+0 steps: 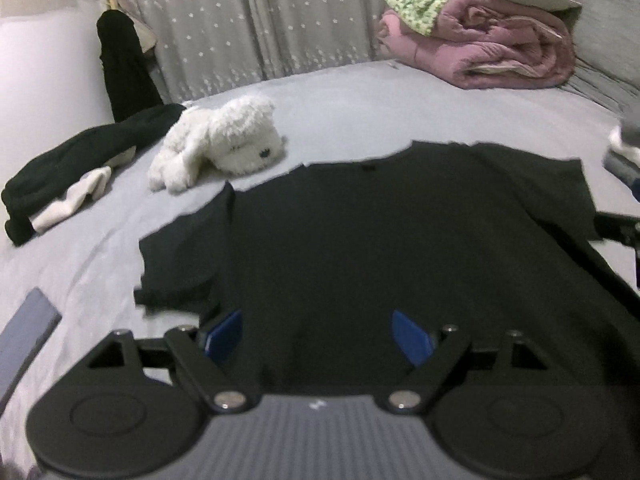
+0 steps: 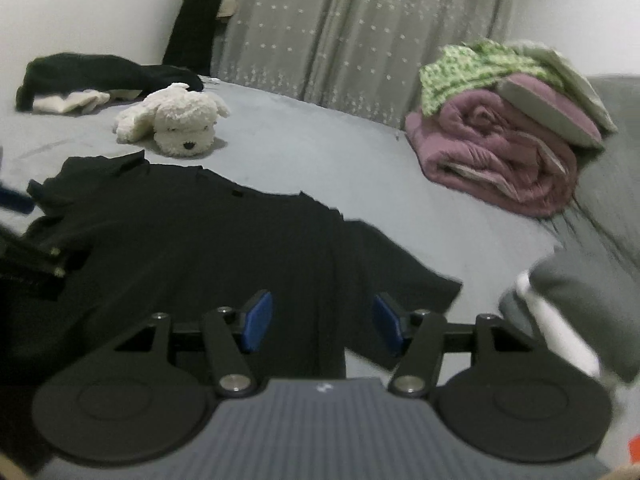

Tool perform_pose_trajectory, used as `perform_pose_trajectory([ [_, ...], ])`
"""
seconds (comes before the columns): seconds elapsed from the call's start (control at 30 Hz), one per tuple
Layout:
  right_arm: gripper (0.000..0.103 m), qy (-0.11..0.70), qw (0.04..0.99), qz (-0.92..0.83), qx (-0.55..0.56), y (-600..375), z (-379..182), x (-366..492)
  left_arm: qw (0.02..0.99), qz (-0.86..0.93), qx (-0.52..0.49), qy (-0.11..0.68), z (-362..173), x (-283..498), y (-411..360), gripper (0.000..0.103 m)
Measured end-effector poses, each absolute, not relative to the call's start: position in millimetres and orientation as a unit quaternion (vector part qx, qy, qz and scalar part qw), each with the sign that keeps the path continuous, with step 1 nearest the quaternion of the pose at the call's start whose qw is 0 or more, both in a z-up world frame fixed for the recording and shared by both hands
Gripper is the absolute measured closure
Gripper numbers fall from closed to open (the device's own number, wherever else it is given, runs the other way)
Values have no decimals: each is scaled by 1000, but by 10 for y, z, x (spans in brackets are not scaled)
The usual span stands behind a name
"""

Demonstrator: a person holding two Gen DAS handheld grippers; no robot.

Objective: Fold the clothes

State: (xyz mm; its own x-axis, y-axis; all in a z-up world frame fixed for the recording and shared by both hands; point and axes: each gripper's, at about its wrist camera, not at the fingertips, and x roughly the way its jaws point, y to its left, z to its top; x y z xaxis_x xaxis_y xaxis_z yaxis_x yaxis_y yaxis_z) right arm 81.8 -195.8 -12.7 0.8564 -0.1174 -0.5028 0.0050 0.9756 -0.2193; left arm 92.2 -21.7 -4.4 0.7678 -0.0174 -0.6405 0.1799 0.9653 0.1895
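A black short-sleeved shirt lies spread flat on the grey bed sheet, collar toward the far side. My left gripper is open over the shirt's near left part, with nothing between its blue pads. In the right wrist view the same shirt stretches from left to centre, its right sleeve pointing right. My right gripper is open above the shirt's near right part, beside that sleeve. Part of the left gripper shows at the left edge of this view.
A white plush dog lies beyond the shirt. A pile of black and white clothes sits at the far left. Rolled pink bedding topped with a green patterned cloth stands at the back right. A grey curtain hangs behind the bed.
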Motion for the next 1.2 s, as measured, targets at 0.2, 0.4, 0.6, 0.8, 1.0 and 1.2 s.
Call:
perform_pose_trajectory([
  [0.2,42,275,959,-46,-56,-1957,-144,417,925,-70,118,354,-166,458,-79,16],
  [0.4,38,285,957,-53,-25,-1917,-179,79,918,-92,130,363,-245,87,89,14],
  [0.6,38,312,948,-58,-5,-1976,-198,-138,912,-126,131,368,-240,-166,206,13],
  [0.8,33,338,939,-57,22,-2079,-169,-288,912,-167,127,353,-10,-317,416,12],
  [1.0,33,370,920,-32,126,-2360,-136,-357,904,-163,102,382,65,-333,732,12],
  [1.2,33,386,884,-21,264,-2775,-155,-494,893,-164,86,411,21,-383,907,13],
])
